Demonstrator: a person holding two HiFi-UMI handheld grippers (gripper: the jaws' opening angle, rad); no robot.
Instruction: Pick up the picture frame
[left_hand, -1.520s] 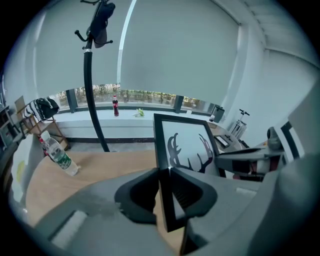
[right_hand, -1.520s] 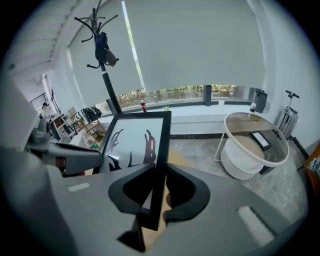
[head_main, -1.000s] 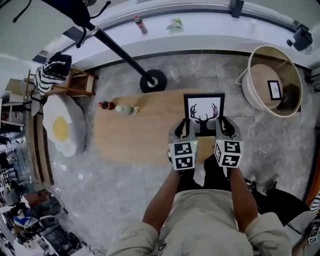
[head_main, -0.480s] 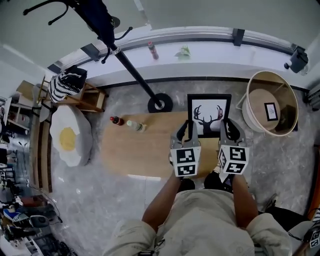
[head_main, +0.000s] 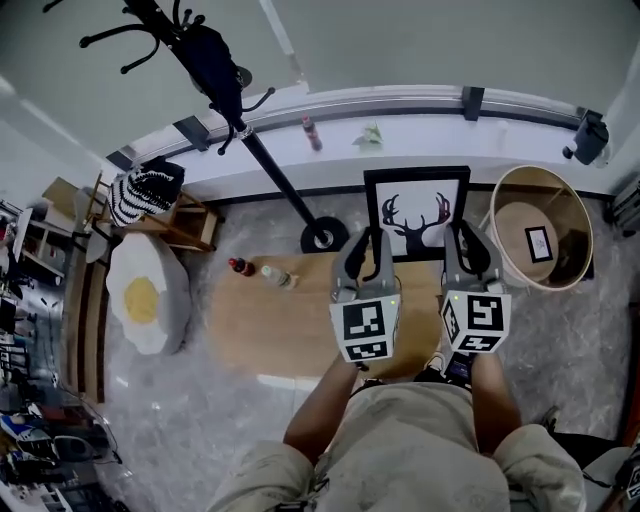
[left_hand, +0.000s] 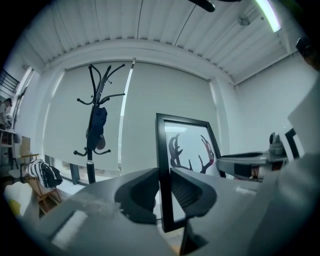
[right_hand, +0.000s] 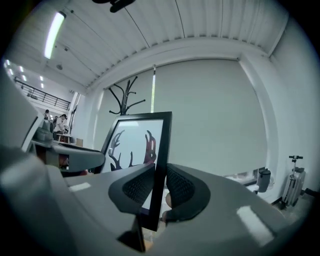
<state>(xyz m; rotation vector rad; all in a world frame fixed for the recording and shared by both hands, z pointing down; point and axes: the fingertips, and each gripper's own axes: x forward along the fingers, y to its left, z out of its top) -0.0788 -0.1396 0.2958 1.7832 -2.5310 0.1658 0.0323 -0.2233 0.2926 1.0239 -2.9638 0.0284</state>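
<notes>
1. Left gripper (head_main: 366, 250): the fingers (left_hand: 137, 192) are closed on the left side bar of the frame (head_main: 417, 215). In the left gripper view the black bar stands upright between the two pads, both pressing on it, and the antler print (left_hand: 187, 145) runs off to the right of the fingers.
2. Right gripper (head_main: 466, 245): the fingers (right_hand: 187, 190) are closed on the frame's right side bar. In the right gripper view the bar sits edge-on between the pads, with the print (right_hand: 132, 142) to the left of them.
3. Frame position: it is held between the two grippers, upright, glass side toward the person. Most of it rises above the fingers and only its bottom edge hangs just below them.
4. Frame is off the surface (head_main: 270, 330), which lies below and to the left of the left fingers.
5. Two bottles (head_main: 258, 271) lie on the surface, well left of the left fingers.
6. Coat stand (head_main: 215, 60) is beyond and left of the left fingers.
7. Round tub (head_main: 540, 225) is on the floor, just right of the right fingers.
</notes>
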